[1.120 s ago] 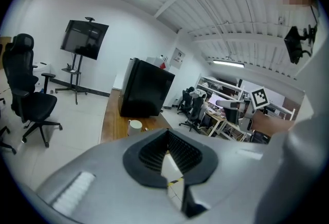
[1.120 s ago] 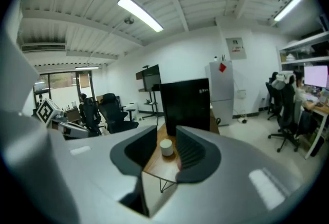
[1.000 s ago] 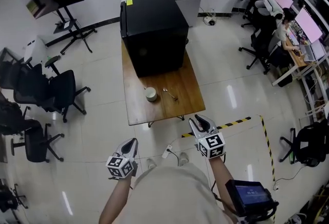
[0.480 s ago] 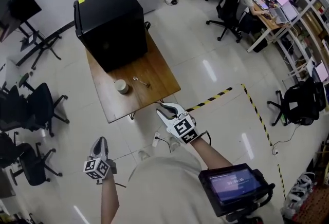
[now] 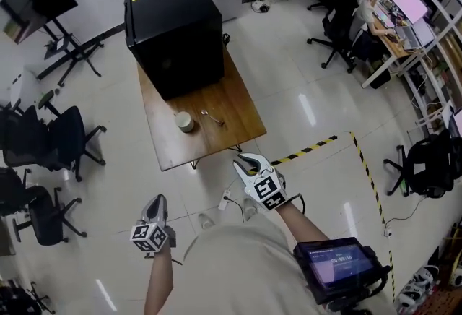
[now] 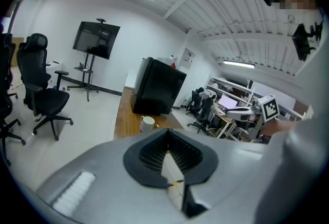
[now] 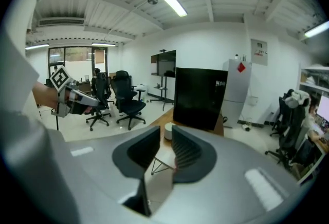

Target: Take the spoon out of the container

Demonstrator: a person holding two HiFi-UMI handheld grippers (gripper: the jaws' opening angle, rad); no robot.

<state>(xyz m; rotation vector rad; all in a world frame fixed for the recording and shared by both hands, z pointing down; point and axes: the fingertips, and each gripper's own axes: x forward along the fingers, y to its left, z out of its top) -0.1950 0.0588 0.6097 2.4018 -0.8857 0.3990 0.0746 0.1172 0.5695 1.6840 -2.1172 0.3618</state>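
A: Where was the spoon?
B: Flat on the table, toward the table's near end. It lay bare on the wood, outside the cup.
A: And the cup?
B: Upright on the table as well, nearer the table's left edge than the spoon was. A small gap showed between them.
A: Left gripper?
B: Off the table, low over the floor, well short of the table's near left corner. Jaws were a narrow slit apart with nothing in them.
A: Right gripper?
B: Off the table too, just short of its near edge, pointing at it. Jaws were parted wider and held nothing.
A: Anything else on the table?
B: A black cabinet filled the table's far end.
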